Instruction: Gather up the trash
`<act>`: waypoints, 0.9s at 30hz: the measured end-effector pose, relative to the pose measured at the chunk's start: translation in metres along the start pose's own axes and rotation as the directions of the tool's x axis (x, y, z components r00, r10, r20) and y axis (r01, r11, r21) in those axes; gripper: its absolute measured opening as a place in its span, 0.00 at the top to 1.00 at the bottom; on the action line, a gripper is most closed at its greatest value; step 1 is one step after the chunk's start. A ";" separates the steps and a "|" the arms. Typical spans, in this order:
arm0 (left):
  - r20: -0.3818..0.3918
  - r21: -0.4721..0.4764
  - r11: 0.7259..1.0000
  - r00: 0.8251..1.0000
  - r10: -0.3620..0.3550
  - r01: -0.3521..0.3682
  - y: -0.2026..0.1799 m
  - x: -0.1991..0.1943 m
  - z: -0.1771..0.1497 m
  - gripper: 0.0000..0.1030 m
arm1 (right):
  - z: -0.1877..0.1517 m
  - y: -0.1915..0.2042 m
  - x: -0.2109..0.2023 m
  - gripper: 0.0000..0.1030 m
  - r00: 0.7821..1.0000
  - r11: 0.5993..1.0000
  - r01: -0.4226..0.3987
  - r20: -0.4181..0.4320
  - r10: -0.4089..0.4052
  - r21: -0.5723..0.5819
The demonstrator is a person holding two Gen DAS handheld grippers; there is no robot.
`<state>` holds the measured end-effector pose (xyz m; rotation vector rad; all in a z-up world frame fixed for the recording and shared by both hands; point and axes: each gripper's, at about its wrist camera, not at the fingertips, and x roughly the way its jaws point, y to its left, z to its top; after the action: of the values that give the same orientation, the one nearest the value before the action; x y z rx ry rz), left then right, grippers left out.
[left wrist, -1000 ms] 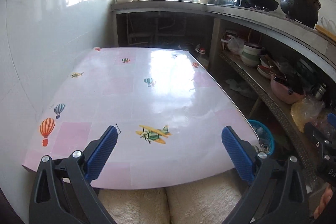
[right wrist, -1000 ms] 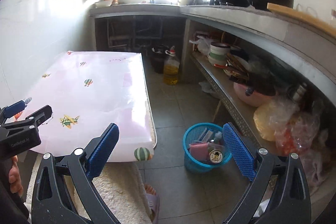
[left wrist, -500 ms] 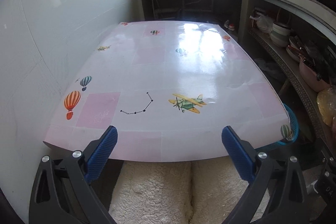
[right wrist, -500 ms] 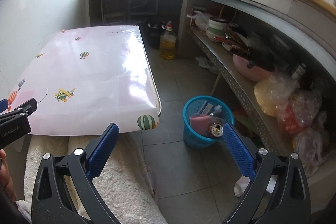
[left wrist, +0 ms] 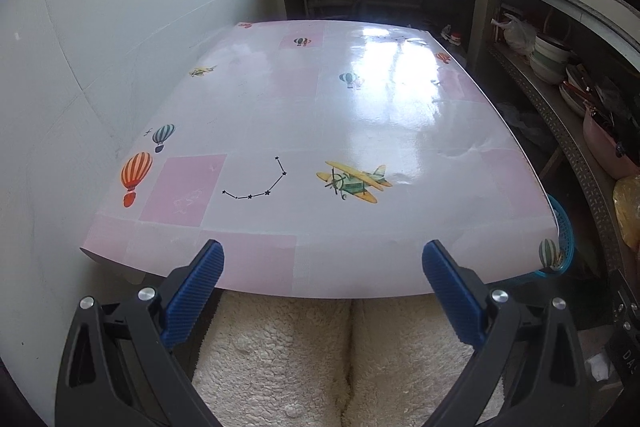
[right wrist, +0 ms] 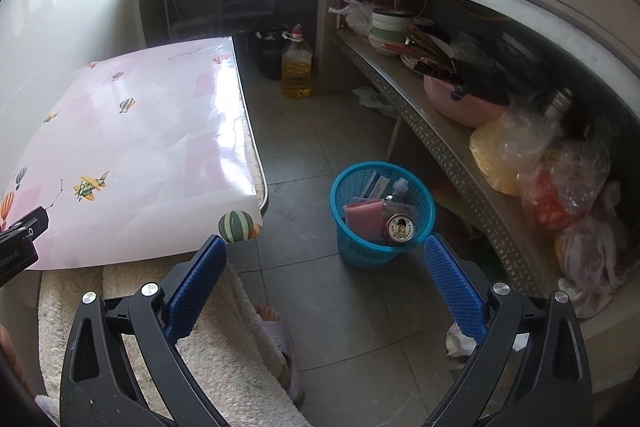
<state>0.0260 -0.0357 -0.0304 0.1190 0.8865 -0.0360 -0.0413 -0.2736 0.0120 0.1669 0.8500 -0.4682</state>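
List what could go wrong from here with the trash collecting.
1. The blue basket looks quite full, with a can lying near its rim; adding more could spill it.
2. A crumpled white scrap lies on the floor partly behind the right gripper finger, so it is easy to overlook.
3. The slippered foot beside the rug might get bumped when reaching down.

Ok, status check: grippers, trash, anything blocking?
Left gripper open, empty, over the table. Right gripper open, empty. Blue basket holds can. Crumpled paper on floor, unobstructed.
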 end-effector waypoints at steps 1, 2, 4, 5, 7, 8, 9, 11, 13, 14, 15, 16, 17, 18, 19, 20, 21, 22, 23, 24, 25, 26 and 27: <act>-0.001 0.002 1.000 1.000 -0.003 0.003 -0.001 0.000 0.001 0.05 | 0.000 0.000 0.000 0.08 1.000 1.000 0.002 0.000 -0.002 -0.002; -0.002 0.004 1.000 1.000 -0.006 0.006 -0.003 0.000 0.001 0.05 | -0.001 0.001 0.000 0.08 1.000 1.000 0.004 -0.001 -0.004 -0.004; -0.008 0.006 1.000 1.000 -0.014 0.014 -0.005 0.000 0.001 0.05 | -0.001 0.000 0.000 0.08 1.000 1.000 0.003 -0.004 -0.003 -0.007; -0.012 0.008 1.000 1.000 -0.017 0.017 -0.005 0.001 0.001 0.05 | -0.001 0.000 0.000 0.08 1.000 1.000 0.004 -0.004 -0.004 -0.006; -0.013 0.012 1.000 1.000 -0.016 0.016 -0.006 0.002 0.000 0.05 | 0.000 0.001 0.000 0.08 1.000 1.000 0.002 -0.002 -0.002 -0.007; -0.012 0.014 1.000 1.000 -0.014 0.014 -0.006 0.002 0.000 0.05 | 0.000 0.001 0.000 0.08 1.000 1.000 0.002 -0.003 -0.002 -0.009; -0.013 0.016 1.000 1.000 -0.012 0.012 -0.006 0.003 0.000 0.05 | 0.001 0.001 0.000 0.08 1.000 1.000 0.002 -0.002 -0.002 -0.009; -0.017 0.017 1.000 1.000 -0.008 0.009 -0.005 0.004 0.000 0.05 | 0.001 0.001 -0.001 0.08 1.000 1.000 0.001 -0.001 -0.001 -0.010; -0.018 0.011 1.000 1.000 -0.008 0.008 -0.003 0.004 -0.001 0.05 | 0.003 0.002 -0.002 0.08 1.000 1.000 0.001 0.000 -0.001 -0.014; -0.018 0.009 1.000 1.000 -0.009 0.009 -0.003 0.004 0.000 0.05 | 0.003 0.002 -0.002 0.08 1.000 1.000 0.002 0.003 -0.002 -0.015; -0.018 0.008 1.000 1.000 -0.010 0.010 -0.002 0.004 0.000 0.05 | 0.003 0.003 -0.003 0.08 1.000 1.000 0.002 0.004 -0.002 -0.016; -0.017 0.008 1.000 1.000 -0.010 0.010 -0.002 0.004 0.000 0.05 | 0.003 0.003 -0.003 0.08 1.000 1.000 0.003 0.005 -0.003 -0.016; -0.017 0.008 1.000 1.000 -0.010 0.010 -0.001 0.005 0.000 0.05 | 0.003 0.003 -0.004 0.08 1.000 1.000 0.005 0.005 -0.005 -0.015; -0.015 0.008 1.000 1.000 -0.011 0.011 0.000 0.004 0.000 0.05 | 0.003 0.003 -0.004 0.08 1.000 1.000 0.006 0.006 -0.006 -0.014; -0.013 0.007 1.000 1.000 -0.012 0.012 0.000 0.004 0.000 0.05 | 0.002 0.004 -0.005 0.08 1.000 1.000 0.006 0.007 -0.006 -0.014; -0.013 0.006 1.000 1.000 -0.014 0.014 0.001 0.004 0.000 0.05 | 0.002 0.004 -0.006 0.08 1.000 1.000 0.007 0.008 -0.007 -0.014; -0.013 0.005 1.000 1.000 -0.015 0.015 0.001 0.004 0.000 0.05 | 0.002 0.004 -0.006 0.08 1.000 1.000 0.009 0.008 -0.009 -0.015; -0.012 0.005 1.000 1.000 -0.016 0.016 0.001 0.004 0.000 0.05 | 0.002 0.004 -0.006 0.08 1.000 1.000 0.009 0.008 -0.009 -0.016; -0.011 0.005 1.000 1.000 -0.016 0.016 0.001 0.004 0.000 0.05 | 0.002 0.004 -0.007 0.08 1.000 1.000 0.008 0.008 -0.008 -0.017; -0.012 0.005 1.000 1.000 -0.017 0.017 0.002 0.004 0.000 0.05 | 0.002 0.004 -0.007 0.08 1.000 1.000 0.009 0.008 -0.009 -0.017; -0.013 0.005 1.000 1.000 -0.018 0.018 0.002 0.004 0.000 0.05 | 0.002 0.004 -0.007 0.08 1.000 1.000 0.009 0.007 -0.009 -0.017; -0.012 0.005 1.000 1.000 -0.016 0.016 0.001 0.004 0.000 0.05 | 0.002 0.004 -0.007 0.08 1.000 1.000 0.009 0.008 -0.008 -0.017; -0.012 0.005 1.000 1.000 -0.017 0.017 0.001 0.004 0.000 0.05 | 0.002 0.004 -0.007 0.08 1.000 1.000 0.008 0.009 -0.008 -0.016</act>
<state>0.0283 -0.0343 -0.0334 0.1170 0.8990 -0.0534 -0.0419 -0.2683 0.0181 0.1467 0.8460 -0.4691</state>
